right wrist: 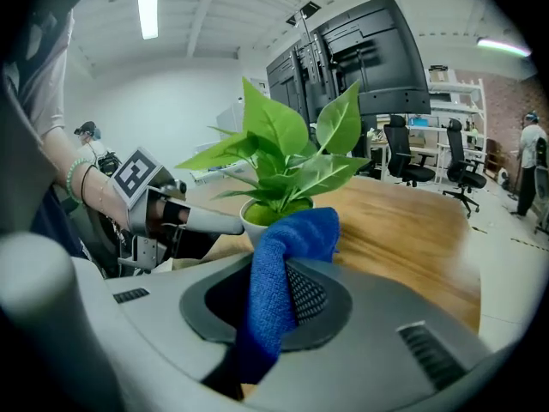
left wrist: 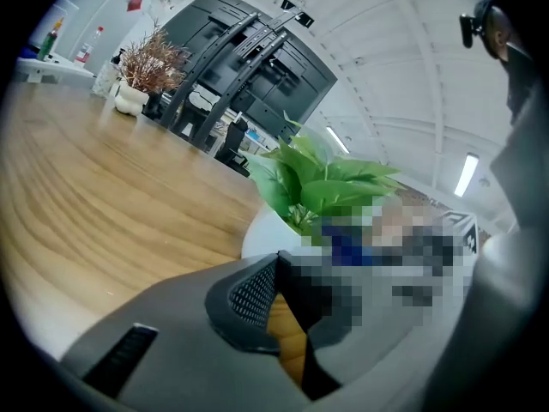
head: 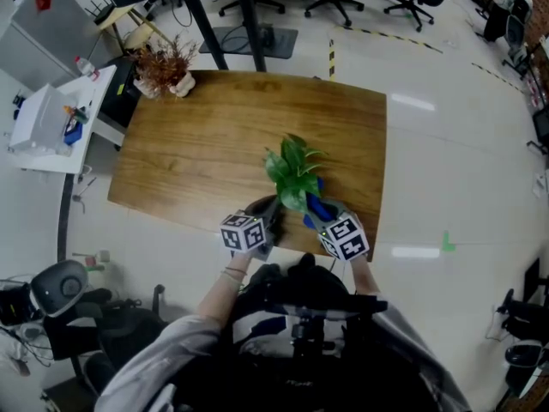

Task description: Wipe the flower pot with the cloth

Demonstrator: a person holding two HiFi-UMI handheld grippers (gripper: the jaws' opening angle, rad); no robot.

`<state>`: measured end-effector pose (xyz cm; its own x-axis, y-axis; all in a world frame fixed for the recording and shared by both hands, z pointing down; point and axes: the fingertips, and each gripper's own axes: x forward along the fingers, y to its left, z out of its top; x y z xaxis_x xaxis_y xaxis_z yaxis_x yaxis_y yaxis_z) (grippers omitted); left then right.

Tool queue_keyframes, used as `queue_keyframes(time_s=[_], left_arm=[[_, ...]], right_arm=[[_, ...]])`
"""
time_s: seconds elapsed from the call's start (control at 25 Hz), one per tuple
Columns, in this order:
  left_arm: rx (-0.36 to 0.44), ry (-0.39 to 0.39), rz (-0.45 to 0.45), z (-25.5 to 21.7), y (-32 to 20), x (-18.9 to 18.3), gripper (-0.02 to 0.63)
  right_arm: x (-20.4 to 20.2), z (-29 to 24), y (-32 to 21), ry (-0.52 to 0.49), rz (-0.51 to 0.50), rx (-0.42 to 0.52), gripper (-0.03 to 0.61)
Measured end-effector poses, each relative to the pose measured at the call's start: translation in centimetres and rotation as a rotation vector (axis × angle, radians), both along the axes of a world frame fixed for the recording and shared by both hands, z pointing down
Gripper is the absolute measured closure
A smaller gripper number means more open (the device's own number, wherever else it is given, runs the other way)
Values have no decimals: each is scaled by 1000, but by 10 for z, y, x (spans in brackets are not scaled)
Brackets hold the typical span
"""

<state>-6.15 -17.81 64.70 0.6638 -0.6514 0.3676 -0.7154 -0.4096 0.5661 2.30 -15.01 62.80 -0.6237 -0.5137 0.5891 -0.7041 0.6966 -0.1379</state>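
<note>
Flower pot (right wrist: 250, 220), white and filled with broad green leaves (head: 292, 174), stands near the front edge of the wooden table (head: 197, 144), just ahead of the two hand-held grippers. We see the right gripper (right wrist: 273, 273) clamped on a blue cloth (right wrist: 276, 299), whose bunched upper end lies against the pot's near side. The left gripper (left wrist: 281, 264) meets the pot from the other side, its jaws drawn almost together at the white rim, as far as we can judge.
</note>
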Motion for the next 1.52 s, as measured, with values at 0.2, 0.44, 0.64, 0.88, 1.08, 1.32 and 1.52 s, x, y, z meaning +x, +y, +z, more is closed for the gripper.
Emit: queue_keyframes(time_s=[0.2, 0.44, 0.64, 0.88, 1.08, 1.32, 1.52], left_arm=[[2, 5, -53, -1, -15, -17, 607], [3, 1, -88, 1, -27, -26, 607], [-8, -1, -72, 4, -24, -23, 607], [-14, 11, -23, 5, -1, -5, 607], [-23, 17, 40, 8, 15, 18, 607], [-13, 23, 18, 4, 5, 17, 607], [-18, 28, -33, 4, -1, 8, 607]], right_arm=[[-21, 6, 9, 10, -59, -39, 508], [-39, 20, 19, 31, -127, -71, 508], [-47, 33, 26, 57, -165, -100, 508], [-28, 26, 19, 36, -103, -84, 508], [10, 10, -6, 17, 18, -46, 508], [11, -11, -40, 19, -7, 44, 508], [-4, -11, -36, 18, -62, 33, 508]])
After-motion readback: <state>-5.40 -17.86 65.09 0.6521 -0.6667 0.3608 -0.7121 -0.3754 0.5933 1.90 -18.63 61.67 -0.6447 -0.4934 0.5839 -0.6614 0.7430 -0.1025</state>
